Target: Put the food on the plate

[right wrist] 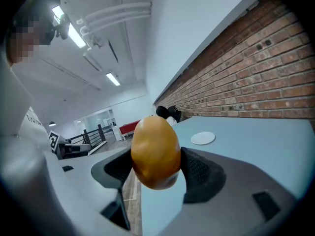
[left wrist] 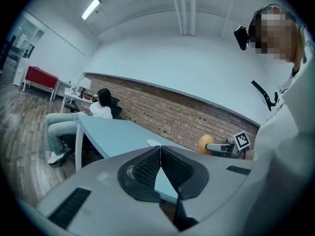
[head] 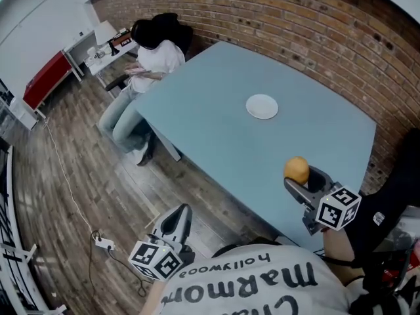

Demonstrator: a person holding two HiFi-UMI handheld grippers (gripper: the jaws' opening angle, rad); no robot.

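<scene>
A small white plate (head: 262, 106) lies near the middle of the pale blue table (head: 216, 130); it shows small in the right gripper view, plate (right wrist: 203, 138). My right gripper (head: 298, 176) is shut on an orange egg-shaped food item (head: 296, 169), held over the table's near right corner, well short of the plate. In the right gripper view the orange food (right wrist: 155, 152) fills the gap between the dark ribbed pads (right wrist: 198, 170). My left gripper (head: 178, 220) hangs below the table's near edge over the floor, its jaws closed together with nothing in them, left gripper (left wrist: 160, 167).
A person in a white top (head: 156, 58) sits at the table's far left corner. A brick wall (head: 315, 25) runs behind the table. A cable and power strip (head: 103, 243) lie on the wood floor at the left. A white desk and red cabinet (head: 47, 77) stand far left.
</scene>
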